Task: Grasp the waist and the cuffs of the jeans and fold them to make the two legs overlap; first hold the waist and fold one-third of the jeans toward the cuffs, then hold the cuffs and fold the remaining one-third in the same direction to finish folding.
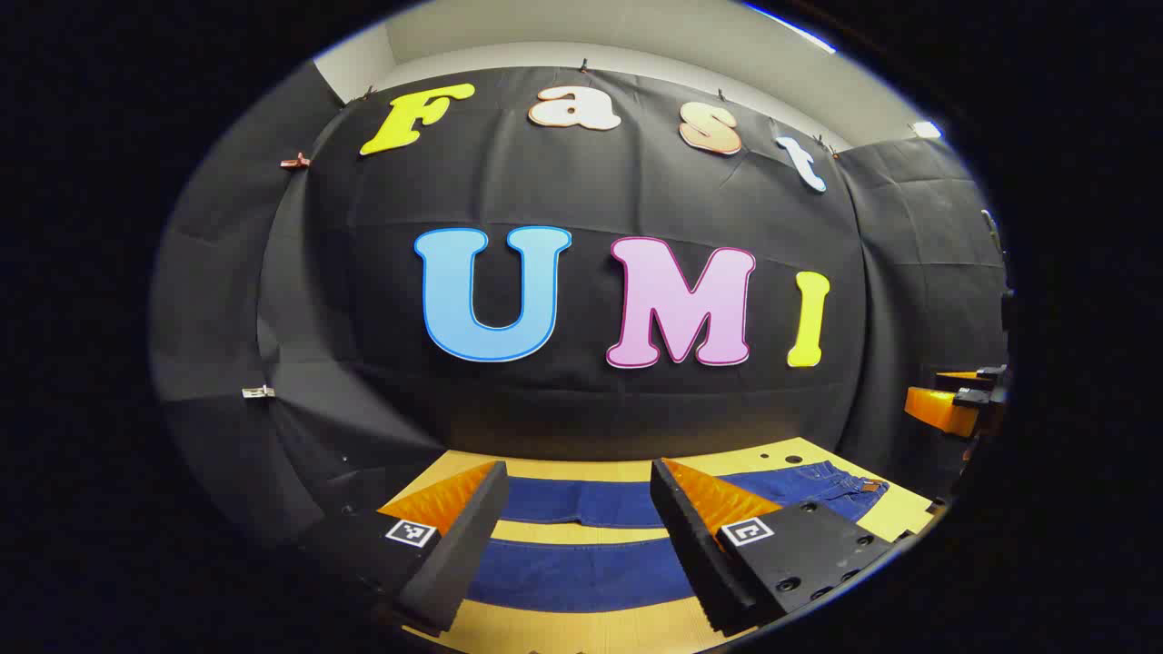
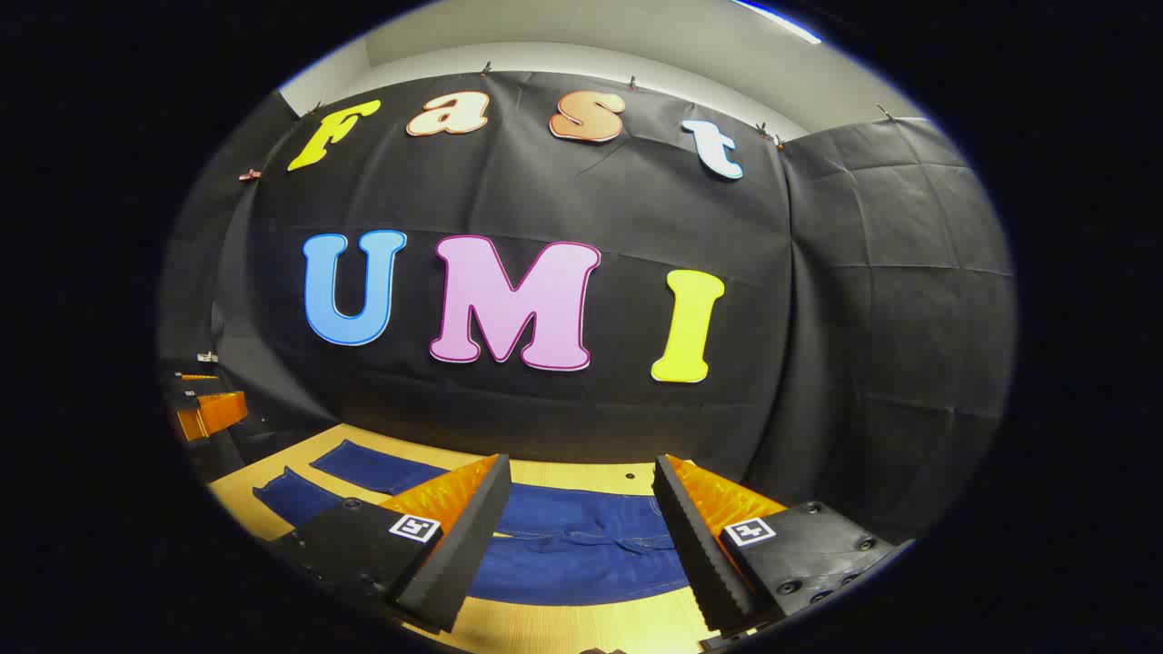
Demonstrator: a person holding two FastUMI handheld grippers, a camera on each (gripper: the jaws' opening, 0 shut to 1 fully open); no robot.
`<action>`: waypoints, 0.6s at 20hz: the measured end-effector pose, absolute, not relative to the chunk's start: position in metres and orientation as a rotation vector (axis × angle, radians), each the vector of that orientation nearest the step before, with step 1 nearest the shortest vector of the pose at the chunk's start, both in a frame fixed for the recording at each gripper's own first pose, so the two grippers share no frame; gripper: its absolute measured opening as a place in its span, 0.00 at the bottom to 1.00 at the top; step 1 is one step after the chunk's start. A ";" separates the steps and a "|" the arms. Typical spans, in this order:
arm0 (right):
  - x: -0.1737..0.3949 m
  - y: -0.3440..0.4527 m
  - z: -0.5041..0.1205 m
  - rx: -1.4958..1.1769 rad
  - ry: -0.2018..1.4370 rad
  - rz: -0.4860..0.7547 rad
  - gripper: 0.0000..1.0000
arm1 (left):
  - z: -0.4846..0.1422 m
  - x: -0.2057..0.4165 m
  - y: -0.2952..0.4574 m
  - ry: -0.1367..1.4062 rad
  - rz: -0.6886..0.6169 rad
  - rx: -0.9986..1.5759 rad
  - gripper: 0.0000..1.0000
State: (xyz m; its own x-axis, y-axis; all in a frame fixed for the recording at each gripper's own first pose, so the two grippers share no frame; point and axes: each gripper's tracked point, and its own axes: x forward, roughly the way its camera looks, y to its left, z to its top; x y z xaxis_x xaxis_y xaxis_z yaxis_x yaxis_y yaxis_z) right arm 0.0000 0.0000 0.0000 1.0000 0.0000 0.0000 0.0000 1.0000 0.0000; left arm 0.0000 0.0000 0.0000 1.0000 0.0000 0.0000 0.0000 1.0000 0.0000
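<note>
Dark blue jeans (image 1: 581, 572) lie flat on the wooden table (image 1: 563, 631), the two legs apart as side-by-side strips. Their waist (image 1: 840, 481) is at the right in the left gripper view. My left gripper (image 1: 577, 466) hangs open above the legs with nothing between its fingers. In the right gripper view the seat and waist part of the jeans (image 2: 581, 554) lies below my right gripper (image 2: 581, 460), which is open and holds nothing. The legs (image 2: 363, 468) run off to the left there. Each view catches the other gripper at its edge (image 1: 954, 404) (image 2: 204, 409).
The black cloth wall (image 1: 581, 409) rises right behind the table's far edge. A strip of bare wood (image 2: 563, 627) lies in front of the jeans, and a few small dark holes (image 1: 792, 459) dot the tabletop near the waist.
</note>
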 end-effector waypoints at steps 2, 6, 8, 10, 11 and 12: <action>-0.001 0.003 0.000 0.004 -0.001 0.006 0.97 | -0.001 -0.002 -0.001 0.003 -0.002 0.011 0.98; -0.004 0.007 -0.002 0.002 0.002 0.016 0.97 | -0.005 -0.007 -0.001 0.015 -0.006 0.022 0.98; -0.006 0.005 -0.003 -0.002 0.006 0.009 0.97 | -0.007 -0.008 -0.002 0.021 -0.010 0.021 0.98; -0.009 0.005 -0.002 0.000 0.006 0.007 0.97 | -0.008 -0.009 -0.003 0.022 -0.015 0.021 0.98; -0.010 0.003 -0.002 0.001 0.005 0.005 0.97 | -0.009 -0.009 -0.003 0.024 -0.016 0.021 0.98; -0.011 0.003 -0.003 0.001 0.007 0.004 0.97 | -0.009 -0.010 -0.004 0.027 -0.020 0.022 0.98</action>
State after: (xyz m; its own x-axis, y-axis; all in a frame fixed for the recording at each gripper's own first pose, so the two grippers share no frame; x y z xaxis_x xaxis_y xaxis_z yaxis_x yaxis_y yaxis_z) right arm -0.0109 0.0025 -0.0026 1.0000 0.0044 -0.0072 -0.0043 1.0000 0.0015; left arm -0.0096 -0.0041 -0.0091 0.9995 -0.0195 -0.0267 0.0201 0.9996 0.0216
